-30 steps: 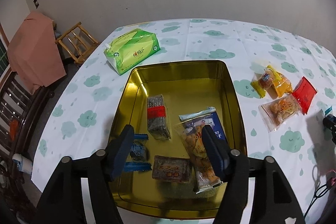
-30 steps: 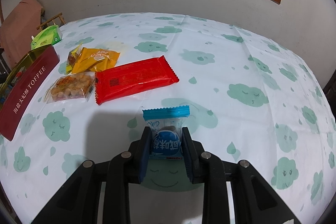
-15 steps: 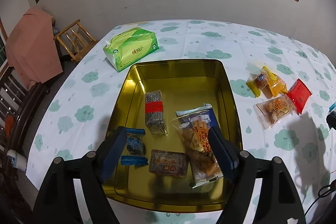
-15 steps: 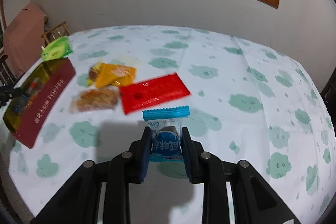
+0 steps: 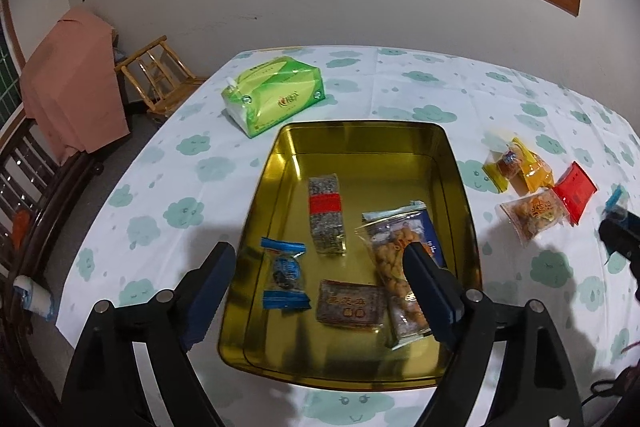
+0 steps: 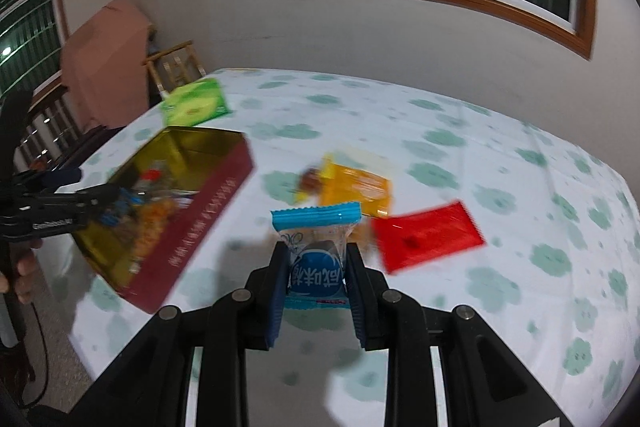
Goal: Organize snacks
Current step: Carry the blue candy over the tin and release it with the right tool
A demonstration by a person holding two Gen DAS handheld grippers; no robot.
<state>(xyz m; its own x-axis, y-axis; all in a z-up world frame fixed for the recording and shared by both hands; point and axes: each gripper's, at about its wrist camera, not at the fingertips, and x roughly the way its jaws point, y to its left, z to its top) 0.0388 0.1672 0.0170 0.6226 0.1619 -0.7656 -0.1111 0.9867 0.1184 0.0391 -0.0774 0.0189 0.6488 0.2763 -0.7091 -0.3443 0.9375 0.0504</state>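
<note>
A gold tin tray [image 5: 276, 163] with dark red outer walls [image 6: 200, 223] sits on the cloud-print tablecloth and holds several snack packs, among them a blue candy [image 5: 285, 273] and a peanut bag [image 5: 400, 267]. My left gripper [image 5: 318, 279] hangs open and empty above the tray's near end. My right gripper [image 6: 318, 263] is shut on a blue-and-white candy pack [image 6: 318, 247], held above the table to the right of the tray. Loose on the cloth are a yellow pack [image 6: 356, 185], a red pack [image 6: 426, 235] and a clear cracker pack [image 5: 534, 213].
A green tissue pack [image 5: 276, 93] lies beyond the tray's far end. A wooden chair [image 5: 160, 77] and a pink-draped object [image 5: 72, 87] stand off the table's left side. The right gripper shows at the right edge of the left wrist view [image 5: 618, 227].
My right gripper has lifted the blue-and-white candy pack off the cloth and swung left toward the tray. My left gripper has drawn back and up a little, still open.
</note>
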